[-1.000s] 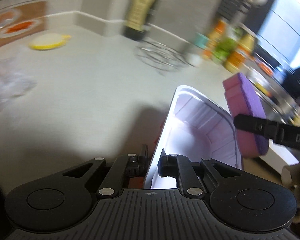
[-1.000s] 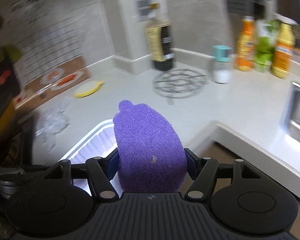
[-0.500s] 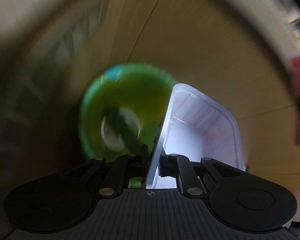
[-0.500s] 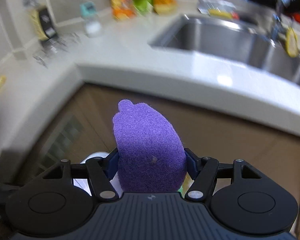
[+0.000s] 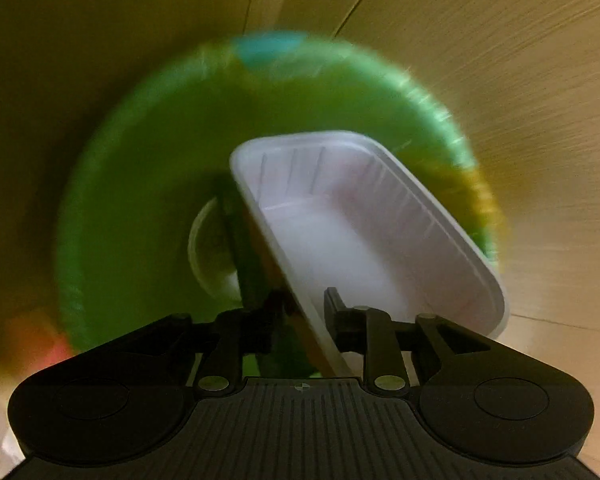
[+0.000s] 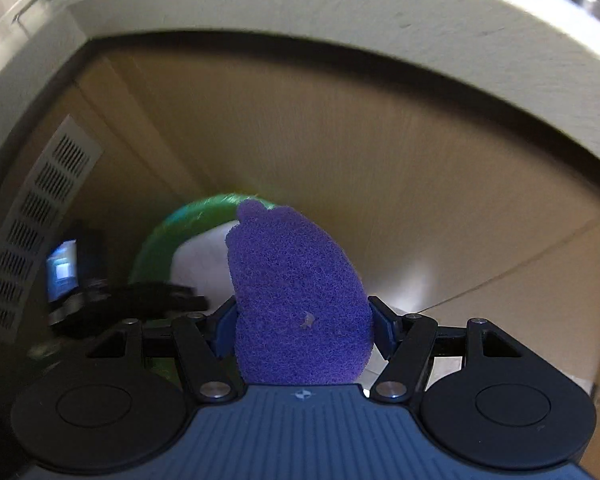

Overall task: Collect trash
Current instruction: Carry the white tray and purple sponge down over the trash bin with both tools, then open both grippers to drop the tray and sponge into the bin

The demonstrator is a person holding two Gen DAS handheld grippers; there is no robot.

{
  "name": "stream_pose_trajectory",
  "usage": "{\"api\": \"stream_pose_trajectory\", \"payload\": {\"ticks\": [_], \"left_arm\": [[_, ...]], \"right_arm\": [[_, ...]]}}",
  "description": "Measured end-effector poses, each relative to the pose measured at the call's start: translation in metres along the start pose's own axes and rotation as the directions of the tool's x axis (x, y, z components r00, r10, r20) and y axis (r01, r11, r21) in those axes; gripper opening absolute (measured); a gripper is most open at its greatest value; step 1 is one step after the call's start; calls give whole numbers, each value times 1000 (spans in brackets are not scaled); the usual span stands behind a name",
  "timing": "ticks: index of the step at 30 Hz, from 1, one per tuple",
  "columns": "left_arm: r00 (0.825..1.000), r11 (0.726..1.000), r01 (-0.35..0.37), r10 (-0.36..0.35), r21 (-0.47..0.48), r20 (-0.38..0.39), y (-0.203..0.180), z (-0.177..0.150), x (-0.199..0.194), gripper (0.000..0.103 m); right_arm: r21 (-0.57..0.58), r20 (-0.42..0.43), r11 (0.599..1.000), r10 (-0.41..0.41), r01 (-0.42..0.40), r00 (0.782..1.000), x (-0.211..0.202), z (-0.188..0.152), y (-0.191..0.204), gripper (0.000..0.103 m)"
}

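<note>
My left gripper [image 5: 304,312] has its jaws apart around the rim of a white plastic tray [image 5: 352,224], which tilts loosely between them over the mouth of a green bin [image 5: 140,200]. The bin is blurred; something pale lies at its bottom. My right gripper [image 6: 302,320] is shut on a purple sponge [image 6: 296,296] and holds it below the counter, above and beside the green bin [image 6: 172,228]. The white tray [image 6: 204,268] shows just behind the sponge in the right wrist view, with the left gripper's dark body to its left.
Wooden cabinet fronts [image 6: 380,184] rise behind the bin. The pale countertop edge [image 6: 340,12] overhangs above. A vent grille [image 6: 40,220] is at the left. Pale floor [image 5: 540,80] surrounds the bin.
Both grippers dropped from the countertop to the bin by the cabinets. The left jaws widened and the tray tipped between them, closer over the bin. The sponge stays gripped.
</note>
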State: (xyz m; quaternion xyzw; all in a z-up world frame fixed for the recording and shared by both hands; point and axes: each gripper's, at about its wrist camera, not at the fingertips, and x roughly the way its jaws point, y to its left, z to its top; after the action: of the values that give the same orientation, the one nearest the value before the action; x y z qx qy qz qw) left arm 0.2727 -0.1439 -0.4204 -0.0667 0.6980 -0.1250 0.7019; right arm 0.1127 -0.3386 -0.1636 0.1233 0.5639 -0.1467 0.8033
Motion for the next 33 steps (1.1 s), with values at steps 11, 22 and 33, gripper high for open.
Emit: {"api": "stream_pose_trajectory", "payload": {"ticks": [11,22,33], "left_arm": [[998,989,56,-54,-138,20,40,-1,100,32],[991,979,71,-48,-189,126,53,-7,46,32],[975,974,153,-122,-167,184,67,-49,-42,32]], "right_arm": [[-282,-67,959,-30,10,997,84,17,22,66],[-365,-183,927,16,-83,983,151,4,53,66],[-233,-259,967,38,-100,965,247,14,70,67]]}}
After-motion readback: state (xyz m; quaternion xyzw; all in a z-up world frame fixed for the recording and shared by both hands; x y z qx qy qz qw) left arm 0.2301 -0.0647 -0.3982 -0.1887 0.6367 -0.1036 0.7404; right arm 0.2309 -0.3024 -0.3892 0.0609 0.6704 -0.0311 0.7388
